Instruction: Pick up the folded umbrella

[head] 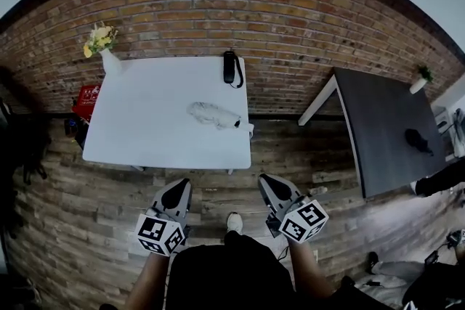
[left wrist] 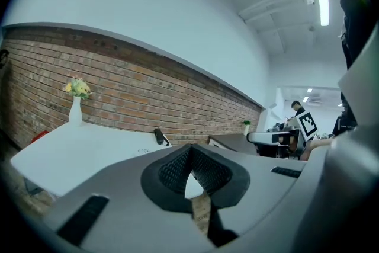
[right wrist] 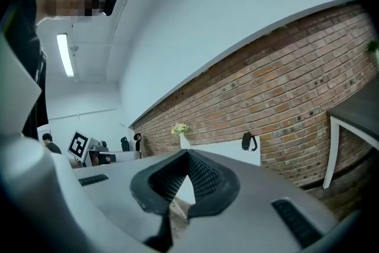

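Approach was judged in hand: left gripper [head: 178,189] and right gripper [head: 271,182] were held clenched, empty, short of the table [head: 138,138]; the folded umbrella [head: 231,69] at its far edge needed reaching, jaws opened.

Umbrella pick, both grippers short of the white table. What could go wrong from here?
1. The folded umbrella lies at the white table's far edge by the brick wall: a long reach, and a poke may shove it rather than grip it.
2. The crumpled white cloth lies nearer, roughly in the path; a gripper might drag it.
3. The left gripper and right gripper are both shut; either must open before closing in.
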The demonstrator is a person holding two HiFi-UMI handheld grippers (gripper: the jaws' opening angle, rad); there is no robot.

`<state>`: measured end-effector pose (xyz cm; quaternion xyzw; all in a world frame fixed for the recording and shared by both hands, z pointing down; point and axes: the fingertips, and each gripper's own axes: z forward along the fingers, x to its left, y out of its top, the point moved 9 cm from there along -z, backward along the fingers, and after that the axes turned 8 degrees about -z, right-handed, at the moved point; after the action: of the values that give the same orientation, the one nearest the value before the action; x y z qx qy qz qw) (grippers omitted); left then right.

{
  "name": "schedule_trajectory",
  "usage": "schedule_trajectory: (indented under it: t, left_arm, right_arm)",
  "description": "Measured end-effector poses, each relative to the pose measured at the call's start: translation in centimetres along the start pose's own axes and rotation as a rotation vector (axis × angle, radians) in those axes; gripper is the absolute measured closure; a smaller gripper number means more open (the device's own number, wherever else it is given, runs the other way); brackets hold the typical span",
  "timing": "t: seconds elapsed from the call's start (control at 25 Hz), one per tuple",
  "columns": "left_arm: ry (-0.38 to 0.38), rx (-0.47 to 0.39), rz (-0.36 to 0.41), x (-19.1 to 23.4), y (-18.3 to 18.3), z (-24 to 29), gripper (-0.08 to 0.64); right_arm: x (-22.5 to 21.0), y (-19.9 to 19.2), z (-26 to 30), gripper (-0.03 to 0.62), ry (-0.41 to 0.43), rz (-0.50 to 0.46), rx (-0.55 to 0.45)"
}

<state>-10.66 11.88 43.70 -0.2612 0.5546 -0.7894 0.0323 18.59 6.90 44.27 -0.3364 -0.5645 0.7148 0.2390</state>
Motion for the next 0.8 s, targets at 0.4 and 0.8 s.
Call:
schedule_trajectory:
  t: [0.4, 0.8]
  left_arm:
    - [0.068, -0.024, -0.010, -2.1, 0.8, 6.8, 0.548]
    - [0.151, -0.010, -0.023, -1.4, 1.7, 8.8, 0.548]
  right_arm:
    - [-7.8, 1.0, 2.6, 0.571, 0.117, 0.008, 0.021]
    - [-10.5, 1.4, 6.0, 0.571, 0.207, 0.037, 0.036]
